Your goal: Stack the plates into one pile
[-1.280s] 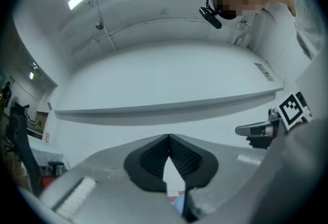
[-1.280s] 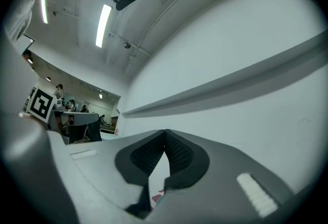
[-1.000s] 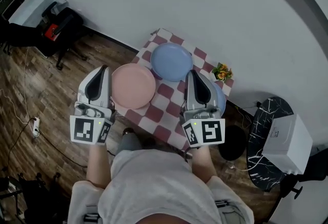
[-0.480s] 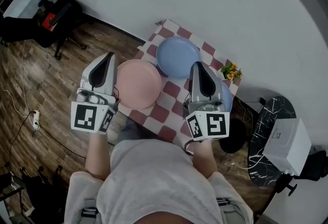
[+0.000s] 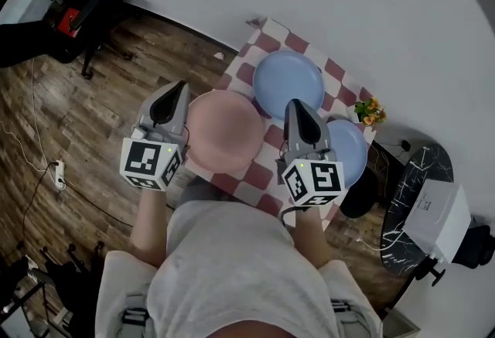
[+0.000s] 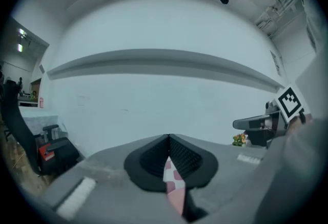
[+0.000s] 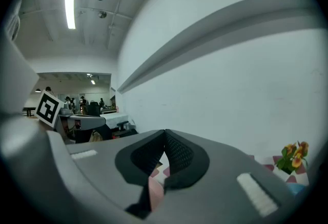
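Three plates lie apart on a small table with a red-and-white check cloth (image 5: 267, 25). The pink plate (image 5: 226, 133) is at the near left, one blue plate (image 5: 288, 83) at the back, and a second blue plate (image 5: 349, 149) at the right, partly hidden by my right gripper. My left gripper (image 5: 180, 89) hangs shut and empty just left of the pink plate. My right gripper (image 5: 297, 107) is shut and empty between the pink plate and the right blue plate. In each gripper view the jaws (image 6: 168, 138) (image 7: 165, 133) meet tip to tip with only cloth and pink plate (image 6: 176, 192) below.
A small pot of orange flowers (image 5: 370, 110) stands at the table's back right corner. A black marble side table (image 5: 408, 197) with a white box (image 5: 435, 216) is to the right. A white wall runs behind the table; dark equipment (image 5: 73, 15) sits on the wood floor at left.
Both grippers have come down and forward, staying shut. The left now sits at the pink plate's left rim, the right between the pink and the right blue plate.
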Available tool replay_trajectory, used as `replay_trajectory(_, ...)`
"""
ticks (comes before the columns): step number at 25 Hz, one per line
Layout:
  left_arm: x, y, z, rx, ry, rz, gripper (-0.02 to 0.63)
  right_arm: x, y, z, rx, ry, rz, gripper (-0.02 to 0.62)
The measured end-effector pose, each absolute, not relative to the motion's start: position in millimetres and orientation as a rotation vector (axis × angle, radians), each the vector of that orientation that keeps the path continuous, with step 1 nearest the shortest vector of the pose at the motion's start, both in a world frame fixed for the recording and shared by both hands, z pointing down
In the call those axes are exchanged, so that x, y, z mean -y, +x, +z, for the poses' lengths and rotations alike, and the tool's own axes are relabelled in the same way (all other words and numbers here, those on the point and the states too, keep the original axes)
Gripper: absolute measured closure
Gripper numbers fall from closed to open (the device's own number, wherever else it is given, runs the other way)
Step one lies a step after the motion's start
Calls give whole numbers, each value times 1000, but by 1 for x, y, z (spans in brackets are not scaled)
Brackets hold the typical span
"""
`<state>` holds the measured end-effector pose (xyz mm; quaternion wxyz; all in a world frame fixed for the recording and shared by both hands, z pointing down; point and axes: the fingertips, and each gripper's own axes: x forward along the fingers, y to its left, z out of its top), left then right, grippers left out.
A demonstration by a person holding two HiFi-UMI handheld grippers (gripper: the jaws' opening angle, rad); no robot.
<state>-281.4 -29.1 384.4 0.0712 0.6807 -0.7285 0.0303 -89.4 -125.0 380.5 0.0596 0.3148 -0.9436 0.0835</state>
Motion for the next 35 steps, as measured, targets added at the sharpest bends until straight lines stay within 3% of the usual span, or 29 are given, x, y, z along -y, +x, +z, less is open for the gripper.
replay_trajectory(18,26,-299,584,1649,1876,493,600,85,-72,582,2279,988,817,570)
replay_trajectory(20,26,-299,597,1617,1863,514,556,83,-68,592,2245,1008,849,553)
replay_trajectory(27,23,-300,629,1539,1807,546,506,77,-56,622,2144,1042,942,484)
replay_trajectory(35,12,-289,657,1416,1768,579,480,62,-65,641,2105,968,1016,474)
